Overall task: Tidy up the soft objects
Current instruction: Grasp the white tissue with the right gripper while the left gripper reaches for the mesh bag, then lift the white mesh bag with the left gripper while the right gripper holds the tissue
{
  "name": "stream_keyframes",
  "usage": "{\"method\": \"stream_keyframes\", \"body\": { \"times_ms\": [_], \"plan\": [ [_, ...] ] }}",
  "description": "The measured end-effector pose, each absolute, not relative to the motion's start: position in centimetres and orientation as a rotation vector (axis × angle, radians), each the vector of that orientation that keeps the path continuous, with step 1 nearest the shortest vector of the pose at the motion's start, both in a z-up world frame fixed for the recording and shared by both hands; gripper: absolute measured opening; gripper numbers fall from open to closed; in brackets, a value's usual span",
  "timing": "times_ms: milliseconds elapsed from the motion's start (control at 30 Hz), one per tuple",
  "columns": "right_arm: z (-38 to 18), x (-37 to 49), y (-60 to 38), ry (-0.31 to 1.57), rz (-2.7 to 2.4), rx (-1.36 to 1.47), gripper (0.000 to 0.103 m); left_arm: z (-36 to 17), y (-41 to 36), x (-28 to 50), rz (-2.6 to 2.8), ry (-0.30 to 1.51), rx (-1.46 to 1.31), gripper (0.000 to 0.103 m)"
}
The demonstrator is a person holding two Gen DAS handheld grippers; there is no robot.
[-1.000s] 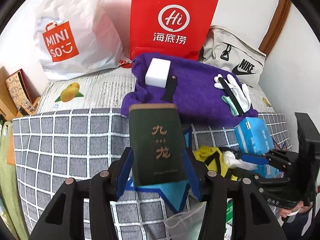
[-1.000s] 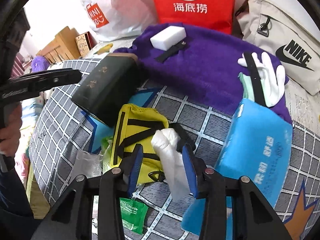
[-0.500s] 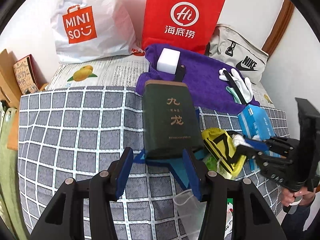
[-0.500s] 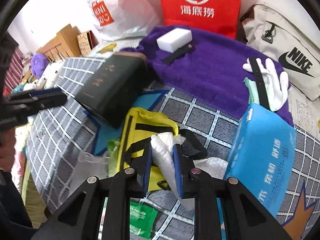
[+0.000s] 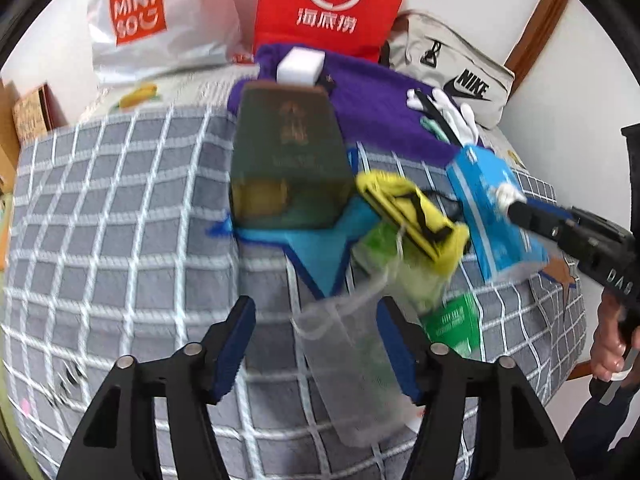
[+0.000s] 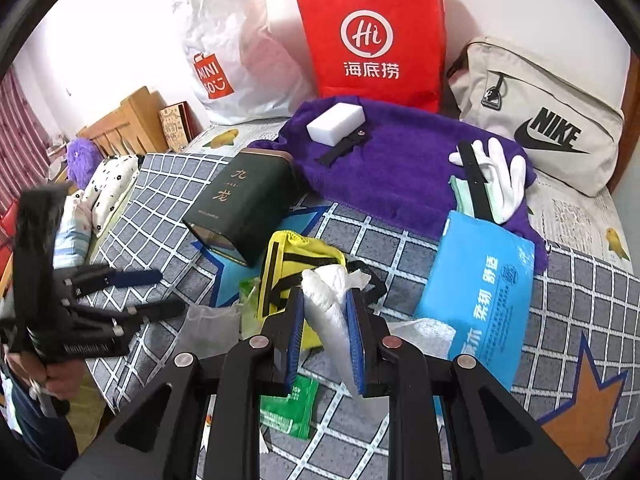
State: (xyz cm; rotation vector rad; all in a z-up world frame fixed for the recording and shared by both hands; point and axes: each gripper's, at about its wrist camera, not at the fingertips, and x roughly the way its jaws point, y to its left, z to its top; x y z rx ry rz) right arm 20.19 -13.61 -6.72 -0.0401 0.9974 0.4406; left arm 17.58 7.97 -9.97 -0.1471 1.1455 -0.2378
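My right gripper is shut on a white plastic bag and holds it above the yellow pouch. In the left wrist view the right gripper shows at the right, over the blue tissue pack. My left gripper is open and empty over a clear plastic bag on the checked blanket. The dark green box lies beyond it. A purple towel carries a white sponge and white gloves.
A red paper bag, a white Miniso bag and a beige Nike bag stand at the back wall. A green sachet lies by the blanket's front edge. Pillows and a purple plush lie at the left.
My left gripper has pulled back from the green box toward the near edge, now over the clear bag. My right gripper closed on the white plastic bag and lifted it.
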Motion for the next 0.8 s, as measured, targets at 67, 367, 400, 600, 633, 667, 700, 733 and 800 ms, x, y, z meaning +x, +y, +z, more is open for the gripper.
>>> {"method": "stream_keyframes", "body": {
  "times_ms": [67, 367, 400, 600, 633, 667, 700, 733, 800],
  "plan": [
    [-6.8, 19.7, -13.8, 0.993, 0.442, -0.044, 0.021, -10.9, 7.8, 16.9, -0.236, 1.168, -0.169, 0.068],
    [-7.6, 17.5, -15.2, 0.991, 0.425, -0.03, 0.021, -13.0, 5.3, 15.3, -0.276, 1.2, -0.209, 0.083],
    [-7.7, 17.3, -15.4, 0.99, 0.419, -0.027, 0.021, -13.1, 4.9, 15.3, -0.27, 1.199, -0.191, 0.084],
    [-7.9, 16.4, -16.0, 0.98, 0.408, -0.016, 0.021, -13.4, 2.8, 15.9, -0.231, 1.189, -0.132, 0.094],
    [-7.9, 16.2, -16.1, 0.978, 0.405, -0.013, 0.021, -13.5, 2.6, 16.1, -0.222, 1.188, -0.124, 0.095],
    [-7.9, 16.1, -16.3, 0.975, 0.404, -0.011, 0.021, -13.6, 2.4, 16.2, -0.215, 1.186, -0.115, 0.095],
    [-7.9, 16.0, -16.4, 0.974, 0.402, -0.01, 0.021, -13.6, 2.2, 16.3, -0.204, 1.183, -0.104, 0.095],
    [-7.9, 15.9, -16.6, 0.973, 0.399, -0.009, 0.021, -13.7, 2.0, 16.3, -0.191, 1.174, -0.093, 0.095],
    [-8.0, 15.7, -17.0, 0.974, 0.389, -0.003, 0.021, -13.7, 1.7, 16.4, -0.17, 1.156, -0.085, 0.095]
  ]
}}
